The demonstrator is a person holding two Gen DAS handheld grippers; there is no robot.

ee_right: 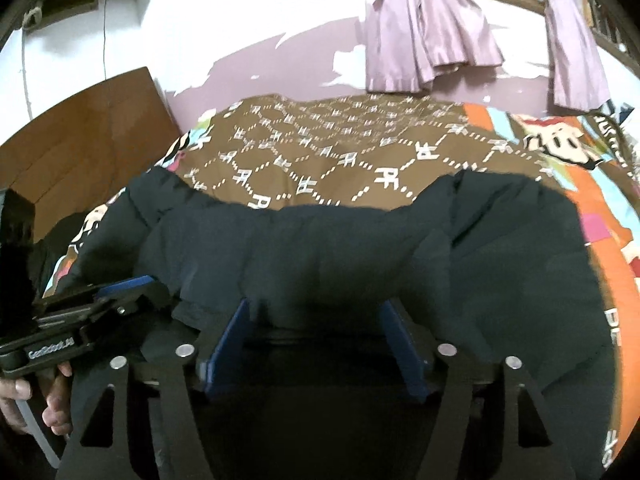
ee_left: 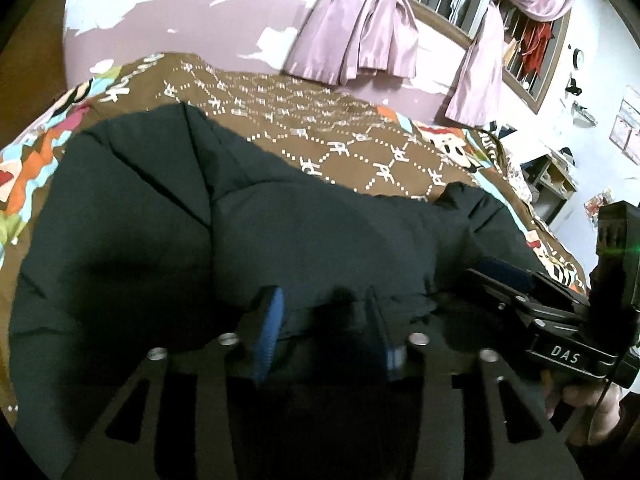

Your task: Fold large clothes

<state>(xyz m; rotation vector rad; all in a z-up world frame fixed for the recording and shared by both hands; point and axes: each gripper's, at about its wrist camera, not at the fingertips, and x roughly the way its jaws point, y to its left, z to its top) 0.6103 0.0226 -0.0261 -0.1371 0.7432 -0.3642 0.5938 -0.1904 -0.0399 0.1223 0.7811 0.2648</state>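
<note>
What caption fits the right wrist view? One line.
Right claw astride the black puffer jacket's near edge on a brown patterned bedspread.

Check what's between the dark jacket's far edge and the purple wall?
Only the brown patterned bedspread lies between the dark jacket and the purple wall, shown in both wrist views.

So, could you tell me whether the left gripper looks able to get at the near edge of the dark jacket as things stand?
Probably yes. The left gripper already sits at the near edge of the dark jacket, fabric bunched between its blue fingers, with nothing in its way.
</note>
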